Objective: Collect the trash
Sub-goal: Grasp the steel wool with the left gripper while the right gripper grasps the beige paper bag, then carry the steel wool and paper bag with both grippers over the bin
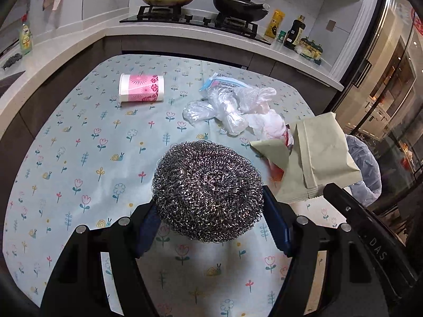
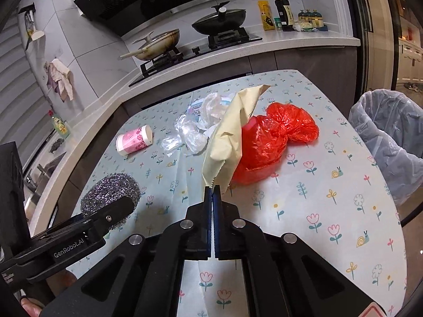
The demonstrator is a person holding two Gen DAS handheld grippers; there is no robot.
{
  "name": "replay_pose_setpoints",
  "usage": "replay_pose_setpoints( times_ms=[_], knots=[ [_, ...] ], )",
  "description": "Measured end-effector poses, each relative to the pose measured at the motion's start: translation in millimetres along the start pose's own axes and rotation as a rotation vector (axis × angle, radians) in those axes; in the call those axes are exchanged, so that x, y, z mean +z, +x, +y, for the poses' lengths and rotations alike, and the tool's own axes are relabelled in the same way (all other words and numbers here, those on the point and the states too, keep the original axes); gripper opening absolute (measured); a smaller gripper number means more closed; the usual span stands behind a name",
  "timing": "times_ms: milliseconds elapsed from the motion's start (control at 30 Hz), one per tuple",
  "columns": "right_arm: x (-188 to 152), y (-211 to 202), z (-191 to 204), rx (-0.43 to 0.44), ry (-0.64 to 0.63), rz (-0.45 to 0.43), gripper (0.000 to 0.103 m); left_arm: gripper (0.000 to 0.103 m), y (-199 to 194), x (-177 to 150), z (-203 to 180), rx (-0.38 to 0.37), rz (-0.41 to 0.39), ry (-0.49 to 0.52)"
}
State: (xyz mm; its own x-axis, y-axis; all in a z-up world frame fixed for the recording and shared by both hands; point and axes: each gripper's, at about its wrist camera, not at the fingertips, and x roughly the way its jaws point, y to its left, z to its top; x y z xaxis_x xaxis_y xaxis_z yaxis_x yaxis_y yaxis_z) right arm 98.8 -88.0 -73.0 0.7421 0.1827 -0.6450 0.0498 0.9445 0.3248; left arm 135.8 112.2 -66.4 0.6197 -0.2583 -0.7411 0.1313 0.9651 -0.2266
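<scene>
The table (image 2: pixel 330 211) with the flowered cloth fills the middle of the room; a lined trash bin (image 2: pixel 391 132) stands just beside its right edge. On the table, far from the bin, lies a pink paper cup (image 1: pixel 141 88) on its side, and nearer are crumpled clear plastic bags (image 1: pixel 227 111) and a red plastic bag (image 2: pixel 275 137). The left gripper (image 1: pixel 208 216), tilted down, is clamped on a steel wool scrubber (image 1: pixel 208 190), above the table. The right gripper (image 2: pixel 212 192) has its fingers pressed together on the corner of a pale green packet (image 2: pixel 227 137), which leans in front of the red bag. The table near the bin is bare.
</scene>
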Motion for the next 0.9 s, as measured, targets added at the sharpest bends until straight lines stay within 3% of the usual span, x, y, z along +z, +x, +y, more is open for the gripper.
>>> replay_pose_setpoints(
  times_ms=[467, 900],
  knots=[
    [33, -63, -36, -0.015, 0.031, -0.154, 0.001, 0.067, -28, 11, -88, -0.051, -0.071, 0.130],
    [55, -104, -127, -0.129, 0.106, -0.243, 0.001, 0.067, -18, 17, -198, -0.133, -0.095, 0.275]
  ],
)
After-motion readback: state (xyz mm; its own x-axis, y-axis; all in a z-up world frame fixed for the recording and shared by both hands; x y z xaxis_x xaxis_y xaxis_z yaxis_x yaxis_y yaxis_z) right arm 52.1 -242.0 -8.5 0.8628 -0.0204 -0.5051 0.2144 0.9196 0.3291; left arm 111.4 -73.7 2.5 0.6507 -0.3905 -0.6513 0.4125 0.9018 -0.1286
